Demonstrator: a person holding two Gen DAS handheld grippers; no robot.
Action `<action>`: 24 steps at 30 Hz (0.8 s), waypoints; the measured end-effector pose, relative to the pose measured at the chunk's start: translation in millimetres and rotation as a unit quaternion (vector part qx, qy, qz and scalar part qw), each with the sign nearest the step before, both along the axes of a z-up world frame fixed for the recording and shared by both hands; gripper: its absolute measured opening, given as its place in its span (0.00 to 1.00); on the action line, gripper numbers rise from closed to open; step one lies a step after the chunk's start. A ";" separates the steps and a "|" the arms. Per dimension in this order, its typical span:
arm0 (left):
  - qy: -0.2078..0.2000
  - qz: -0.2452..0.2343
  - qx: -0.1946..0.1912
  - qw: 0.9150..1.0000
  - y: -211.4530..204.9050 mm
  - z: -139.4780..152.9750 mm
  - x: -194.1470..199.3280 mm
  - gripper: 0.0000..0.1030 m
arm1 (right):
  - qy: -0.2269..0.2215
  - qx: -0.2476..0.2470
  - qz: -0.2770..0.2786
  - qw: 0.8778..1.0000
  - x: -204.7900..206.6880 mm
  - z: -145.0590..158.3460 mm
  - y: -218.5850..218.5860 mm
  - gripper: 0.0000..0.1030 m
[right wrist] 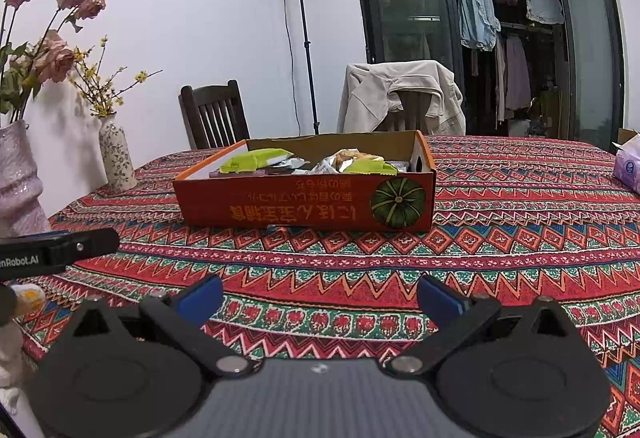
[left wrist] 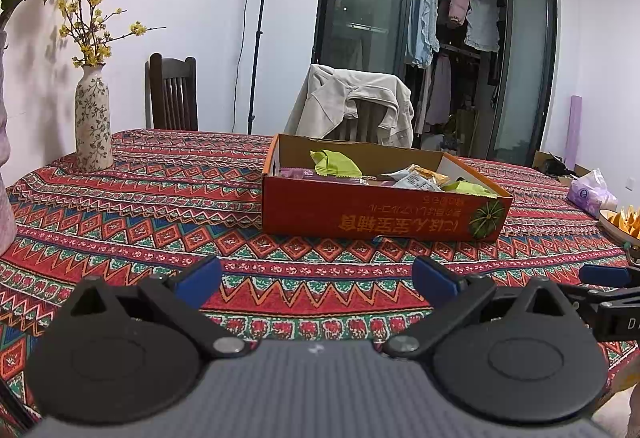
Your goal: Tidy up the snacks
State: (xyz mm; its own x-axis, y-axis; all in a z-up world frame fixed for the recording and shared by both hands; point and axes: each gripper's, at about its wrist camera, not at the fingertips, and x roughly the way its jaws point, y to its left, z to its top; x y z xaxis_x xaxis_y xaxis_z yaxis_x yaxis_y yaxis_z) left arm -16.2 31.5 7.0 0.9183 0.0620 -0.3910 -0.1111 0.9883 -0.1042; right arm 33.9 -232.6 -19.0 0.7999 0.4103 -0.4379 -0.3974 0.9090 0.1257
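An orange cardboard box (left wrist: 380, 216) with a pumpkin picture stands on the patterned tablecloth (left wrist: 160, 206); it also shows in the right wrist view (right wrist: 304, 204). Inside lie several snack packets: green ones (left wrist: 334, 163) (right wrist: 254, 159), a purple one (left wrist: 294, 172) and white-orange ones (left wrist: 420, 176) (right wrist: 352, 158). My left gripper (left wrist: 316, 278) is open and empty, low over the table, well short of the box. My right gripper (right wrist: 318, 298) is open and empty, likewise short of the box. Its finger shows at the left wrist view's right edge (left wrist: 604, 275).
A floral vase (left wrist: 93, 118) and a larger pale vase (right wrist: 18, 178) with flowers stand at the left. A tissue pack (left wrist: 592, 192) and a plate of orange pieces (left wrist: 624, 224) sit at the right. Chairs (right wrist: 214, 116), one with a jacket (right wrist: 400, 94), stand behind the table.
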 end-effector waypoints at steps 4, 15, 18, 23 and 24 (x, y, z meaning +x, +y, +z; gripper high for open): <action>0.000 0.000 0.000 1.000 0.1 0.0 0.0 1.00 | 0.000 0.000 0.000 1.000 0.0 -0.1 -0.1 1.00; -0.005 -0.002 0.000 1.000 -0.7 -1.1 -2.1 1.00 | 0.000 0.000 0.000 1.000 0.0 -0.2 -0.1 1.00; -0.007 -0.003 0.002 1.000 -2.0 -1.3 -2.7 1.00 | 0.000 0.000 0.000 1.000 0.0 -0.2 0.0 1.00; -0.008 -0.002 0.007 1.000 -3.3 -0.5 -2.7 1.00 | 0.000 0.000 0.000 1.000 0.1 -0.3 0.0 1.00; -0.009 -0.001 0.007 1.000 -3.4 -0.6 -2.8 1.00 | -0.001 0.000 0.000 1.000 -0.3 0.0 -0.7 1.00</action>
State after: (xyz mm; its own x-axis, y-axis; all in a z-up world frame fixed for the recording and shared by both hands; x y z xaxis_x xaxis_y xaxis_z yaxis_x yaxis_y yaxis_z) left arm -19.0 28.2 6.5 0.9251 0.0650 -0.3742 -0.1066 0.9901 -0.0914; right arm 33.5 -233.3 -19.0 0.8008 0.4093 -0.4374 -0.3967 0.9094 0.1246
